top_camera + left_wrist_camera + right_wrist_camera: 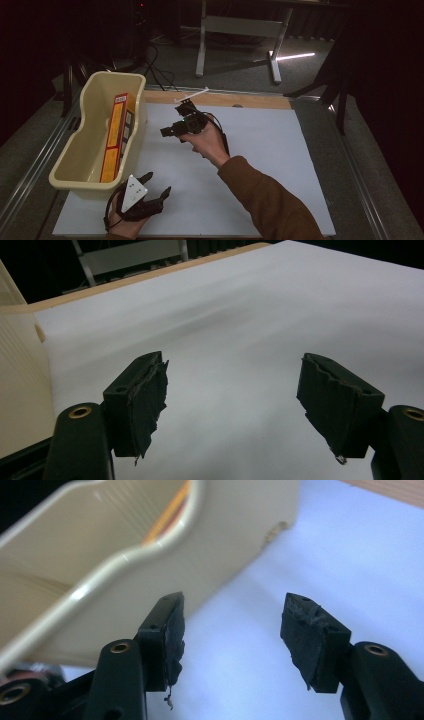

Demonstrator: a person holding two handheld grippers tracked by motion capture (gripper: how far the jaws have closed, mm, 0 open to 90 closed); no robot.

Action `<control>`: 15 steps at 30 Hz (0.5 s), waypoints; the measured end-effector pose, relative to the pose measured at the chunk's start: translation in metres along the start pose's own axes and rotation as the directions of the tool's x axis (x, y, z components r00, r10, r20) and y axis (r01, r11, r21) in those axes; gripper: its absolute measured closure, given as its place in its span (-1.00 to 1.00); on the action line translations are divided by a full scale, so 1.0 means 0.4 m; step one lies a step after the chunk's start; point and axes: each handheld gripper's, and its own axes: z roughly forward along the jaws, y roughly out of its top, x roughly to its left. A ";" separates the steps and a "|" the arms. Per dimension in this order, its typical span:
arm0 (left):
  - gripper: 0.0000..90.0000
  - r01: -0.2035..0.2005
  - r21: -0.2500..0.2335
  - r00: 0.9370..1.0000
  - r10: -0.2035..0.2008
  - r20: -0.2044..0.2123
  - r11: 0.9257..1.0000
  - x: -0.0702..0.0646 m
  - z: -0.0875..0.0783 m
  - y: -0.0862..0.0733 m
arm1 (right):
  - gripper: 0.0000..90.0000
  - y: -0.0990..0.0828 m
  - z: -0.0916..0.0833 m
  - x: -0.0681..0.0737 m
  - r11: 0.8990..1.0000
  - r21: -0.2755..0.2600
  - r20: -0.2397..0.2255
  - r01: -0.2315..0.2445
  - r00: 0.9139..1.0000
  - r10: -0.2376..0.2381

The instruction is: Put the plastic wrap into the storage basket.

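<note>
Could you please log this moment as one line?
left tool: open, empty | right tool: open, empty, facing cream plastic bin | long orange box: inside bin

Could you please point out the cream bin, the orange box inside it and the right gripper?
cream bin [70,172]: high view, near rim.
orange box [114,135]: high view, middle of its long face.
right gripper [232,630]: right gripper view, midway between its fingers.

Your tabletop [260,170] is covered by a white sheet [280,150]; a cream bin [75,150] sits on it, left of your right tongs [167,131].
</note>
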 end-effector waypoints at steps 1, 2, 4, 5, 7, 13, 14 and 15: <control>-0.39 0.002 0.002 1.000 -0.002 -0.001 1.000 0.000 0.001 0.000 | -0.07 -0.010 -0.007 -0.006 1.000 -0.003 0.017 0.014 1.000 -0.014; -0.39 0.002 0.001 1.000 -0.002 -0.002 1.000 0.000 0.002 0.000 | -0.07 -0.021 -0.014 -0.012 1.000 -0.004 0.031 0.026 0.999 -0.026; -0.39 0.001 0.005 1.000 -0.001 -0.002 1.000 0.000 0.003 0.001 | -0.07 -0.041 -0.028 -0.028 0.999 -0.012 0.039 0.032 0.999 -0.032; -0.39 -0.001 0.007 1.000 0.001 -0.002 1.000 0.000 0.004 0.001 | -0.08 -0.052 -0.035 -0.037 1.000 -0.015 0.028 0.021 0.999 -0.021; -0.39 -0.001 0.008 1.000 0.001 -0.002 1.000 0.000 0.006 0.002 | -0.11 -0.075 -0.050 -0.052 0.999 -0.030 0.001 -0.018 1.000 0.018; -0.39 -0.008 0.010 1.000 0.008 -0.002 1.000 -0.002 0.010 0.005 | -0.17 -0.150 -0.089 -0.080 0.998 -0.054 0.088 0.031 0.996 -0.026; -0.39 -0.008 0.011 1.000 0.008 -0.003 1.000 -0.001 0.010 0.005 | -0.19 -0.163 -0.095 -0.084 0.997 -0.054 0.106 0.050 0.993 -0.044; -0.39 -0.003 0.011 1.000 0.003 -0.005 1.000 -0.001 0.010 0.005 | -0.20 -0.176 -0.102 -0.087 0.996 -0.055 0.124 0.065 0.991 -0.058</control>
